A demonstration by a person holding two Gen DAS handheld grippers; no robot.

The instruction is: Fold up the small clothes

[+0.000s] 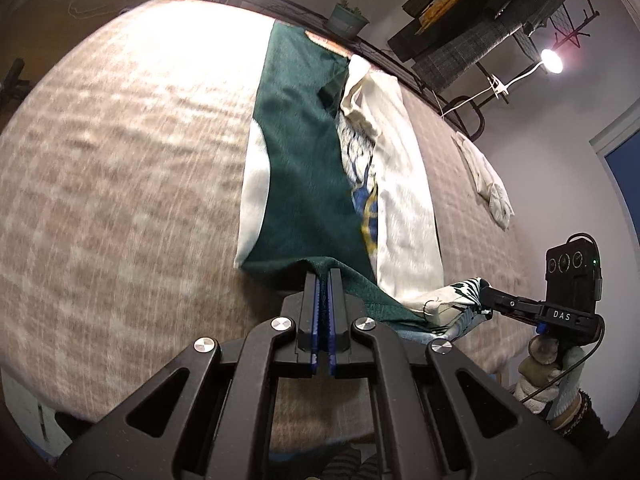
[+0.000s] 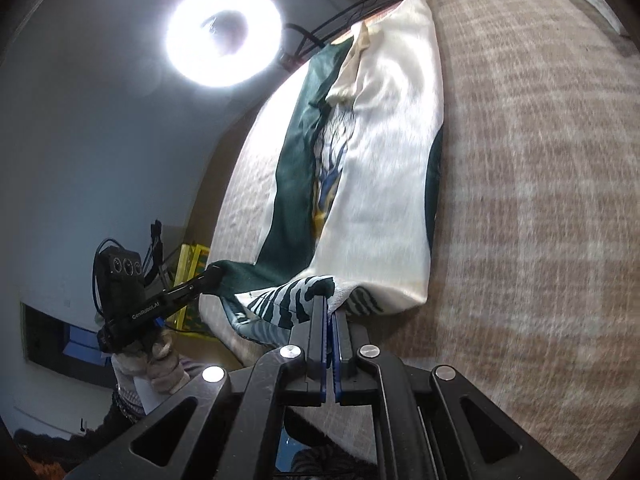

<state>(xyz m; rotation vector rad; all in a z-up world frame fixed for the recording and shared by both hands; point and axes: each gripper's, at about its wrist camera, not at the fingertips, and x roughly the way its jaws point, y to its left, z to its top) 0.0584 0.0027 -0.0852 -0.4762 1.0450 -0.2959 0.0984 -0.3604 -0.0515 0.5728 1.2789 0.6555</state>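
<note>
The green-and-cream garment (image 1: 304, 184) lies lengthwise on the plaid-covered surface (image 1: 120, 200). The left gripper (image 1: 323, 276) is clenched on its near green hem; the right gripper (image 2: 329, 304) pinches the striped corner beside it. A crumpled pale cloth (image 1: 488, 176), perhaps another garment, lies well apart by the far edge. A ring light (image 2: 224, 32) glares above, and a potted plant (image 1: 347, 16) sits behind the surface.
</note>
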